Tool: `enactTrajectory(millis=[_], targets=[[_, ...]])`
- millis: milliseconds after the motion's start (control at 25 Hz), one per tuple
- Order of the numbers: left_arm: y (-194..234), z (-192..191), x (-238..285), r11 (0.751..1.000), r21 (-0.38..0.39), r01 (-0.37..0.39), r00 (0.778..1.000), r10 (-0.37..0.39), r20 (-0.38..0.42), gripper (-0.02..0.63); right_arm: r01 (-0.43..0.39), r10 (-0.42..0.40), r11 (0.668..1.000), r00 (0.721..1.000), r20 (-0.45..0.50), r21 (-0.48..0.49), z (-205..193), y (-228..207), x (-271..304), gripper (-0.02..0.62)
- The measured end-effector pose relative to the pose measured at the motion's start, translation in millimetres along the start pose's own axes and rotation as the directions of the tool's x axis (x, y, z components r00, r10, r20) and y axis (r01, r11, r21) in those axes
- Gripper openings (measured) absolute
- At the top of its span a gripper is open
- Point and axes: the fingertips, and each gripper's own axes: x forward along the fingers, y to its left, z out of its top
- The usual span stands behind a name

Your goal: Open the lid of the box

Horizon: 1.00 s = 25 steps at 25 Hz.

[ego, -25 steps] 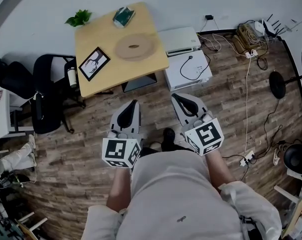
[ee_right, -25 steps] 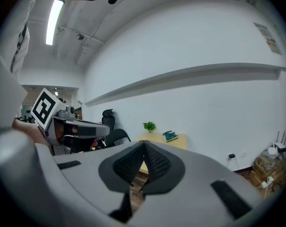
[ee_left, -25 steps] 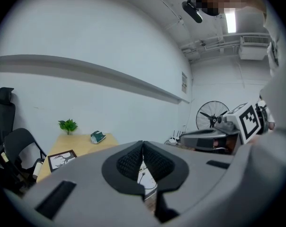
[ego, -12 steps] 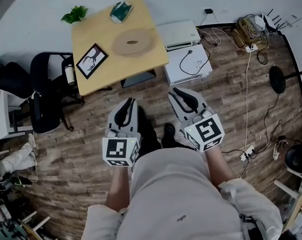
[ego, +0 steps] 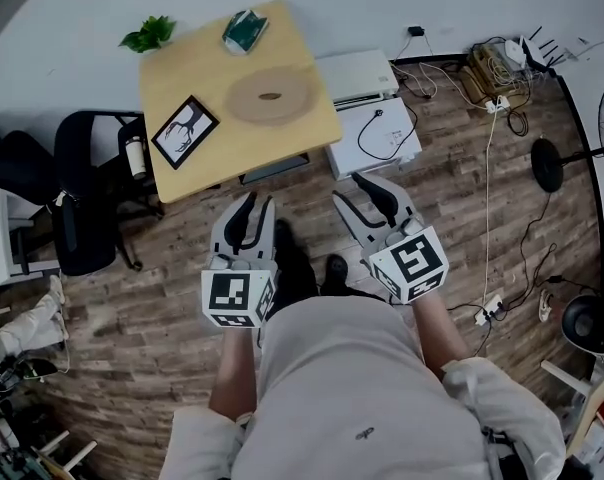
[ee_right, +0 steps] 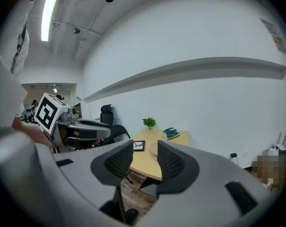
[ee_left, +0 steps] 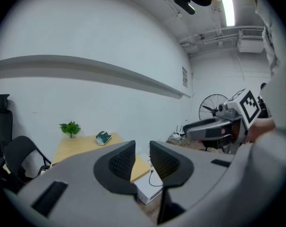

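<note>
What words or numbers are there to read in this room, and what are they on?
None can be read.
Green-and-white packet on the light wooden table: any print too small.
Small wall notice: too blurred.
Black-and-white marker cubes: square patterns, not letters.

One plant, one green box, one disc and one framed picture on the surface; two white boxes beside it.

Wooden table with round disc, picture frame (plant at corner)

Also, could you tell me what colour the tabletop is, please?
Pale yellowish wood tabletop, clearest in the head view.
</note>
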Motion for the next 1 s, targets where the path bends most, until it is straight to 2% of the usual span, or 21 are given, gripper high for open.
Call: enactTrajectory(millis=[1000], targets=[[140, 32, 94, 0.992, 0.012, 0.123, 0.992, -0.123, -0.006, 0.112, 0.001, -0.004, 0.999, 0.998, -0.062, -0.044, 63, -13, 164, 0.207]])
